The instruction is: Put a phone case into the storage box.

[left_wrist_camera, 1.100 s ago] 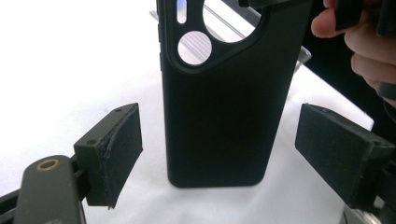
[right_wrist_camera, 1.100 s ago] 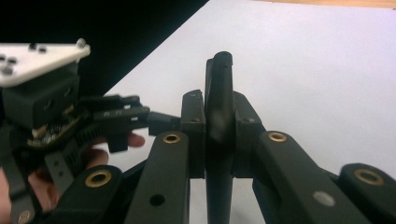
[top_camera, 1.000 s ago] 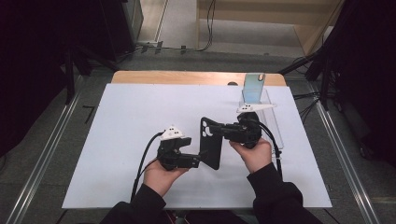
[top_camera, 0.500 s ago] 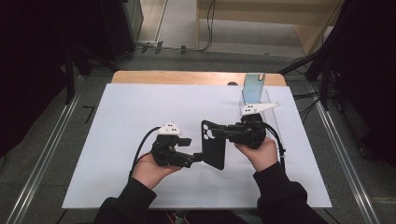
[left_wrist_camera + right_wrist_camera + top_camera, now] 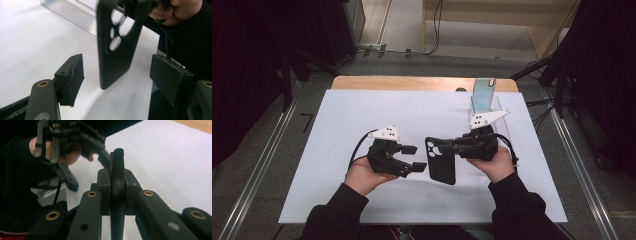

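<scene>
A black phone case [image 5: 442, 167] with camera cut-outs hangs above the white table top, and my right gripper [image 5: 447, 149] is shut on its upper part. In the right gripper view both jaws press the case's thin edge [image 5: 117, 167] between them. My left gripper [image 5: 412, 158] is open just left of the case, pointing at it. In the left gripper view the case [image 5: 117, 50] hangs beyond the two spread pads [image 5: 72, 75], and none of it is touched by them. The left gripper [image 5: 75, 142] also appears in the right gripper view, behind the case.
A phone [image 5: 483, 95] with a bluish back stands upright in a clear stand [image 5: 501, 114] at the table's far right. The white sheet [image 5: 342, 125] covers the table, with a wooden strip [image 5: 412, 83] along the far edge. A ridged clear piece [image 5: 75, 15] lies beyond the case.
The left hand has shifted a little and its jaws now stand spread beside the case. The right gripper keeps its hold on the case in about the same place.
</scene>
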`<state>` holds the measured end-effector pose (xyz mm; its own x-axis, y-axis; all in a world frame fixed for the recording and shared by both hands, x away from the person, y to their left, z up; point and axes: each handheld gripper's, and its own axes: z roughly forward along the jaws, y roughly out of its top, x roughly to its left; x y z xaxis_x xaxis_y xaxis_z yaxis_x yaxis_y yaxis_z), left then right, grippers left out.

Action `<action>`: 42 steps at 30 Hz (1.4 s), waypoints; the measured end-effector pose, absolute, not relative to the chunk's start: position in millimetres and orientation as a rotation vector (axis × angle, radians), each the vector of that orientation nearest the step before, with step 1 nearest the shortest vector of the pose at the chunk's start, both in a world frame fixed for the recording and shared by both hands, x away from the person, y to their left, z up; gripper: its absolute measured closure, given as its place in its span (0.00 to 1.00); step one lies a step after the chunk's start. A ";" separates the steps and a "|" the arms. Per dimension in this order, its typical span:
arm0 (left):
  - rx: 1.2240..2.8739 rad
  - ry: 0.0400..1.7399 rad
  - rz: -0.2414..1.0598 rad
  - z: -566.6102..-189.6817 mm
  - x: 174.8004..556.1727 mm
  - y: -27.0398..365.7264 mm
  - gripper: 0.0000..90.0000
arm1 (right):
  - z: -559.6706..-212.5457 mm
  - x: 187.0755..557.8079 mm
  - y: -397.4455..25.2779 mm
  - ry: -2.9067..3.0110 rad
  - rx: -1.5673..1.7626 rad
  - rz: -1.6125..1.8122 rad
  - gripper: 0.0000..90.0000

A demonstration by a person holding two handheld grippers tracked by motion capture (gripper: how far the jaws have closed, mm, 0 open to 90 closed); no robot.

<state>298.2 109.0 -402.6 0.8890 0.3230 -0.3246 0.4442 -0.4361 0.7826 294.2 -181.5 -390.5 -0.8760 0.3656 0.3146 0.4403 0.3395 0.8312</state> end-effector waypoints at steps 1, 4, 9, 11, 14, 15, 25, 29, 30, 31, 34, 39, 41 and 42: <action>2.063 0.549 -0.151 -401.5 299.7 110.0 0.31 | -390.7 293.9 -180.7 -2.508 -0.743 -1.590 0.86; 2.063 0.522 -0.149 -398.3 303.4 111.9 0.31 | -391.2 293.9 -179.0 -2.500 -0.713 -1.576 0.86; 2.039 0.479 -0.168 -393.1 309.1 112.4 0.33 | -392.0 293.5 -174.1 -2.491 -0.650 -1.562 0.86; 2.038 0.453 -0.175 -392.0 310.7 111.8 0.33 | -392.3 293.1 -172.2 -2.490 -0.637 -1.555 0.86; 2.049 0.416 -0.195 -392.3 312.8 110.0 0.33 | -393.0 293.0 -170.2 -2.482 -0.616 -1.554 0.86; 2.053 0.407 -0.194 -392.6 313.3 109.5 0.34 | -393.2 293.2 -169.7 -2.481 -0.608 -1.555 0.86; 2.071 0.364 -0.229 -395.3 317.2 107.9 0.44 | -394.2 293.7 -167.8 -2.451 -0.550 -1.546 0.86; 2.070 0.341 -0.242 -395.5 316.7 107.8 0.55 | -394.6 293.7 -166.8 -2.439 -0.541 -1.539 0.86; 2.074 0.331 -0.247 -395.8 316.7 107.6 0.56 | -394.9 293.8 -165.9 -2.439 -0.529 -1.549 0.86; 2.081 0.327 -0.243 -396.0 316.3 107.4 0.58 | -395.1 294.0 -165.0 -2.434 -0.522 -1.548 0.86; 2.085 0.301 -0.243 -396.4 314.6 106.7 0.64 | -396.2 294.6 -163.1 -2.428 -0.514 -1.541 0.86; 2.077 0.253 -0.234 -394.7 311.9 107.0 0.78 | -398.4 297.5 -162.9 -2.403 -0.507 -1.540 0.86; 2.075 0.241 -0.238 -394.4 311.9 107.1 0.80 | -399.2 298.5 -164.0 -2.393 -0.513 -1.540 0.86; 2.079 0.237 -0.236 -394.2 311.6 107.0 0.81 | -399.5 298.9 -164.7 -2.391 -0.515 -1.540 0.86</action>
<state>311.6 107.0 -394.2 0.9619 0.0714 -0.2638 0.2642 -0.4903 0.8306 298.9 -164.7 -399.5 -0.9060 0.1579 0.3927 0.4229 0.3783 0.8235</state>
